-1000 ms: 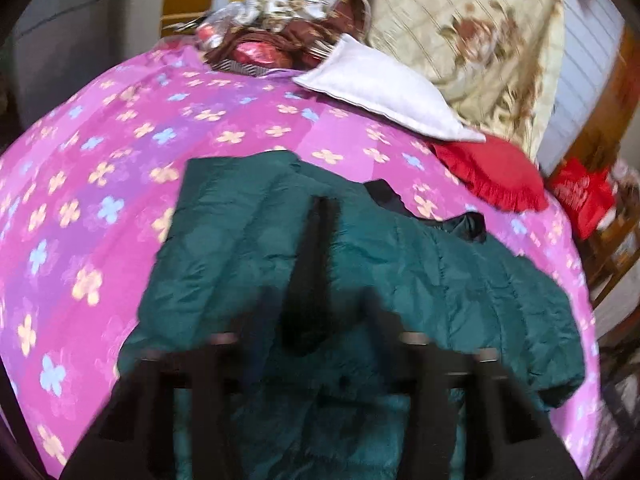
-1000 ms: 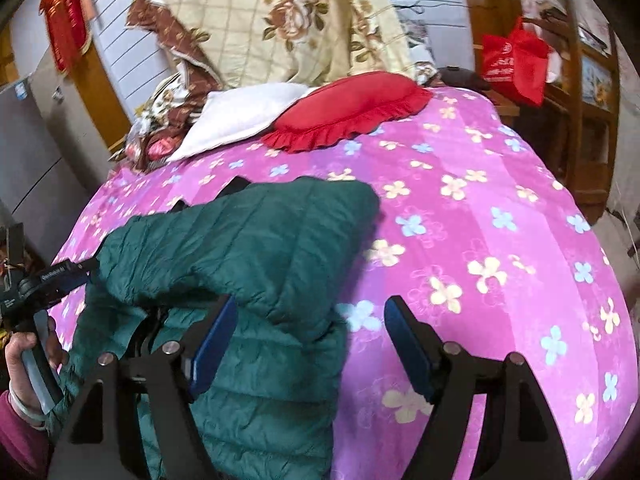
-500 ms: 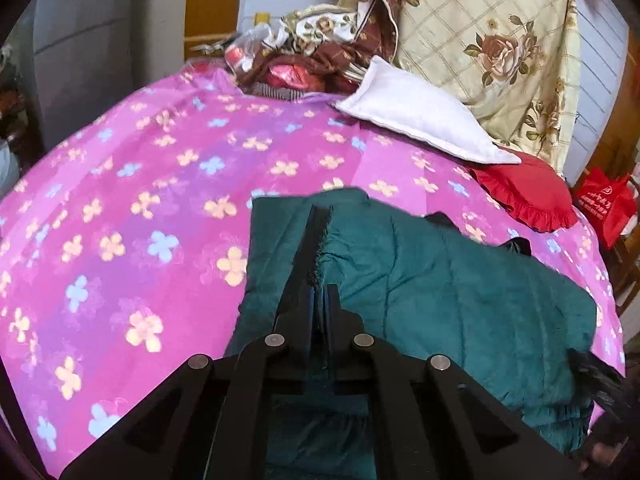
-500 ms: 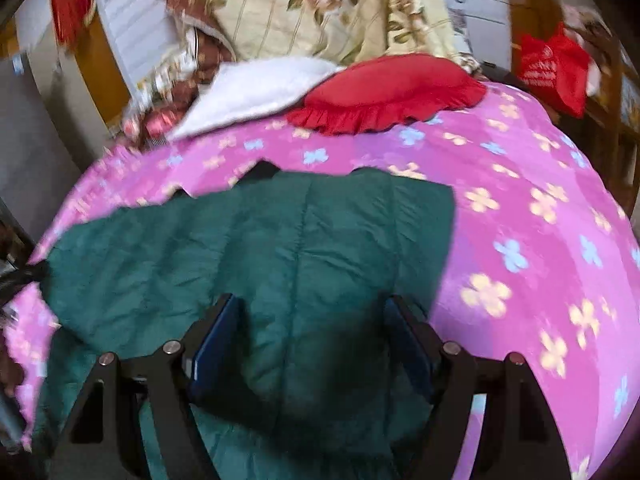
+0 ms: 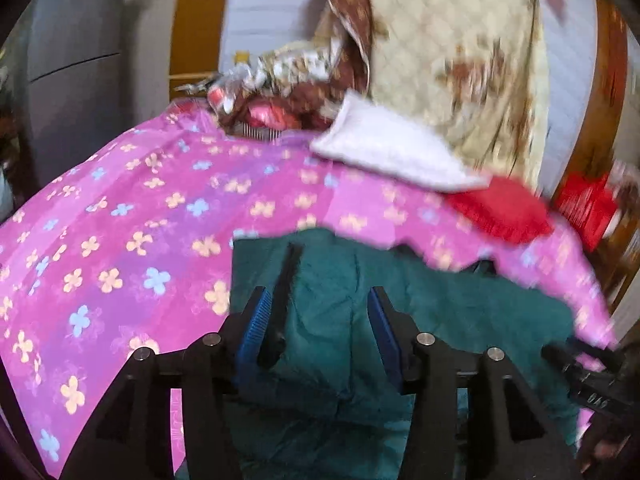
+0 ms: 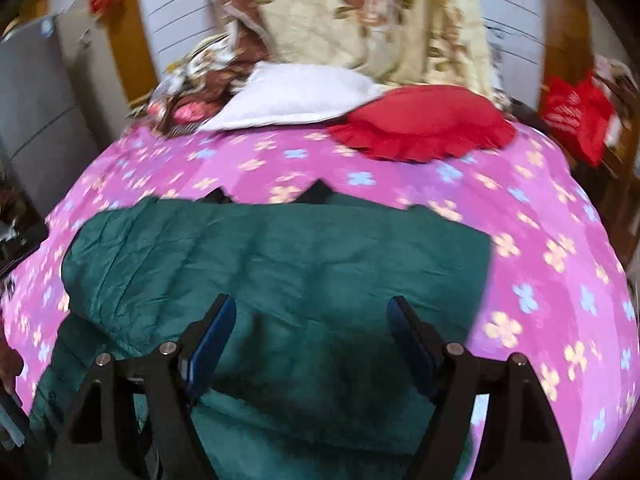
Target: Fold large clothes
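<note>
1. Bed (image 6: pixel 560 240), pink-purple flowered cover, fills both views. At the far end a white pillow (image 6: pixel 296 96) and a red frilled cushion (image 6: pixel 428 120), touching; a cream floral quilt (image 6: pixel 380 12) is heaped behind them.

2. Green padded jacket (image 6: pixel 280 256) lies on the near half of the bed, well apart from the pillows. Upper layer looks doubled over into a broad, fairly flat rectangle; dark lining peeks out along its far edge. More green fabric trails below the fold on the left, toward the bed edge.

3. Progress, as a judgement: one fold seems laid down. The bundle is wide and the lower part loose, so further folds and tidying appear to remain.

4. Left hand-held gripper (image 5: pixel 316 328): jaws spread apart, blue pads showing, nothing between them. It hangs over the jacket's left portion; a dark strip, probably zip or trim, runs just beside its left finger.

5. Right hand-held gripper (image 6: pixel 312 336): jaws also wide, empty, above the jacket's middle. Contact with the cloth cannot be told.

6. View differences: the right wrist view shows the whole folded panel and its right edge against the cover. The left wrist view alone shows the dark strip and, at its lower right, part of the other tool. Both views are motion-blurred.
</note>
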The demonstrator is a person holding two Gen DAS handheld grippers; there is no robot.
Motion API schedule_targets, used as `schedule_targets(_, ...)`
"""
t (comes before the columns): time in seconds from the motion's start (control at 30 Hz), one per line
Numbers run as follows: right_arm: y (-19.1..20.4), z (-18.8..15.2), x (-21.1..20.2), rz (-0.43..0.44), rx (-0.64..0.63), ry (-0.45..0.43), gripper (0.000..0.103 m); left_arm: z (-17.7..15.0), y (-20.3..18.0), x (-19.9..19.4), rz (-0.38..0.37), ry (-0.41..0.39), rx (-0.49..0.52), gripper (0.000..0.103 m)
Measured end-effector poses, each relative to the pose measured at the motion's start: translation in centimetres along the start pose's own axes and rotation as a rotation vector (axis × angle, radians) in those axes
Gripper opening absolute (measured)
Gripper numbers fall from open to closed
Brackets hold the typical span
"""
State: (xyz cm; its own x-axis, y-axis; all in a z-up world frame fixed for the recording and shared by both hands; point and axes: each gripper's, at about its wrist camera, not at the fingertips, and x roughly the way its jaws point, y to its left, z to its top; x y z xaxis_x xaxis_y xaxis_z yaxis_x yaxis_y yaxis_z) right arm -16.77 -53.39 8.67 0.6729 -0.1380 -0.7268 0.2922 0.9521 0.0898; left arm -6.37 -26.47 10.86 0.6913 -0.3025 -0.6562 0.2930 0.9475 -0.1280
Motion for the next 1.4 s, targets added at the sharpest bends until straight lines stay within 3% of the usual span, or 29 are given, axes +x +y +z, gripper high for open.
schedule_targets(0.1,1.4,0.3,2.5,-0.015,-0.038,0.013,0.081,-1.1,-0.6,3.6,0.099,0.102,0.061,0.032)
schedule_targets(0.17,1.8,0.1,4.2,-0.041,-0.054,0.035,0.082,-1.9,-0.1,5.3,0.07,0.151,0.038,0.032)
schedule_targets(0.27,1.9,-0.5,6.5,-0.077,-0.067,0.053,0.087,-2.4,0.6,5.7,0.047,0.135,-0.014,0.032)
schedule_targets(0.4,1.8,-0.2,6.5,-0.09,-0.069,0.067,0.088,-2.6,0.0,5.8,0.073,0.135,0.026,0.032)
schedule_targets(0.67,-0.3,-2.2,-0.3,-0.073,-0.009,0.004,0.088,-2.7,-0.3,6.1,0.083,0.124,0.031,0.033)
schedule_targets(0.8,-2.3,-3.4,2.4,-0.085,0.027,0.079,0.088,-2.7,-0.6,6.3,0.088,0.122,0.037,0.035)
schedule_targets(0.97,-1.6,-3.0,2.3,-0.121,0.008,0.074,0.088,-2.7,-0.5,6.4,0.084,0.12,0.034,0.036)
schedule_targets(1.1,-0.9,-2.7,-0.6,-0.114,0.013,-0.023,0.088,-2.8,-0.5,6.7,0.082,0.114,0.028,0.037)
schedule_targets(1.23,-1.2,-2.8,2.5,-0.135,0.018,0.066,0.089,-2.8,-0.5,6.7,0.074,0.111,0.029,0.039)
schedule_targets(1.4,-0.9,-2.7,2.2,-0.148,0.01,0.058,0.09,-2.5,0.7,4.8,0.032,0.12,0.009,0.039)
